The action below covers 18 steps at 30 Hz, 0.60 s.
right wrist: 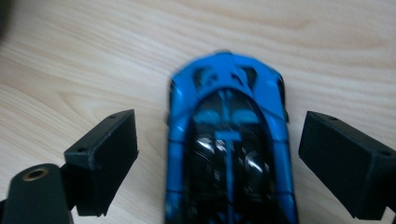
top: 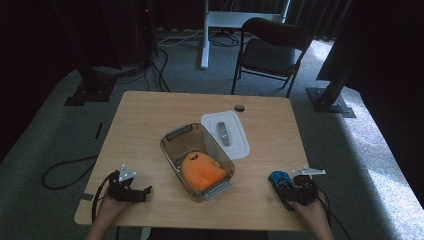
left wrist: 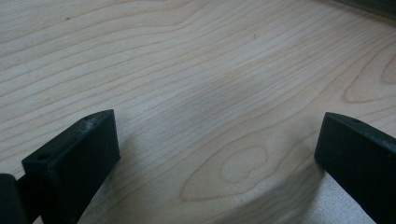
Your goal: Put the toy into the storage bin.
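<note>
At the near left corner of the light wooden table (top: pixel 150 110), the left gripper (top: pixel 131 192) rests low over the board in the person's left hand (top: pixel 107 210), its grey three-cornered plate on top and a cable trailing off the table edge. In the left gripper view its two black jaws stand wide apart with only bare wood grain between them, so it holds nothing. Toward the middle of the table sits a clear grey-tinted plastic storage box (top: pixel 172 150) with latch handles at both short ends, set at a slant, and inside it lies a soft orange plush toy (top: pixel 201 171) against the near end. Just beside the box, on its far right side and touching or nearly touching its rim, lies the flat white rectangular lid (top: pixel 240 145) with a grey handle in its middle. At the near right, well apart from the box, the small glossy blue and black toy car (right wrist: pixel 229 149) sits on the table, and the right gripper (right wrist: pixel 219 154), held in the right hand (top: pixel 312 212), straddles it. Its jaws are open wide, one on each side of the car, with wood showing in the gap on both sides, so they are not gripping the body.
</note>
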Tool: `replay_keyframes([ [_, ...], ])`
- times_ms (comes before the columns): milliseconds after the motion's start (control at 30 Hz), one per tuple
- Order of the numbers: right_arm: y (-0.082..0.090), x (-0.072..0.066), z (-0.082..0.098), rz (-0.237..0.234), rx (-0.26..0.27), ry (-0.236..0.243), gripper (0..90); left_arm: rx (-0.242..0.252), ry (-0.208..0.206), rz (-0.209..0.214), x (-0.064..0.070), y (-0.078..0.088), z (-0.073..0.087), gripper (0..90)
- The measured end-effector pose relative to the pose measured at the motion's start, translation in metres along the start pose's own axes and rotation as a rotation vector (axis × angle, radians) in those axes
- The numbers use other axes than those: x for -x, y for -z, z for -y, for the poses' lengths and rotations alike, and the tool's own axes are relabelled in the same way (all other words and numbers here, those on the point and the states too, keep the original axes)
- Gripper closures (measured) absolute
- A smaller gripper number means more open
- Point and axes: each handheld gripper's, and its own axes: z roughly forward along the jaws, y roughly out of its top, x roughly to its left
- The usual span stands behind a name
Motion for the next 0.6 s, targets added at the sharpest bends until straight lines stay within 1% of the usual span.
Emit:
replay_keyframes([
  [33,-0.001,0.001,0.001,0.008,-0.004,-0.004,11.0,0.000,0.000,0.000,0.000,0.000,0.000,0.3],
  [133,-0.005,0.004,0.004,0.007,-0.017,-0.008,11.0,0.000,0.000,0.000,0.000,0.000,0.000,0.3],
  [267,-0.009,0.003,0.006,0.032,-0.039,0.022,11.0,-0.001,0.000,0.000,0.000,0.000,0.000,0.3],
  [367,-0.012,0.003,0.007,0.032,-0.049,0.025,11.0,0.000,0.000,0.000,0.000,0.000,0.000,0.3],
  [433,-0.015,0.003,0.008,0.038,-0.068,0.031,11.3,-0.001,0.000,0.000,0.000,0.000,0.000,0.3],
  [533,-0.017,0.002,0.006,0.046,-0.071,0.042,12.1,0.000,0.000,0.000,0.000,0.000,0.000,0.3],
  [567,-0.018,0.001,0.006,0.055,-0.066,0.055,12.5,0.000,0.000,0.000,0.000,0.000,0.000,0.3],
  [600,-0.018,0.001,0.006,0.054,-0.060,0.055,12.7,0.000,0.000,0.000,0.000,0.000,0.000,0.3],
])
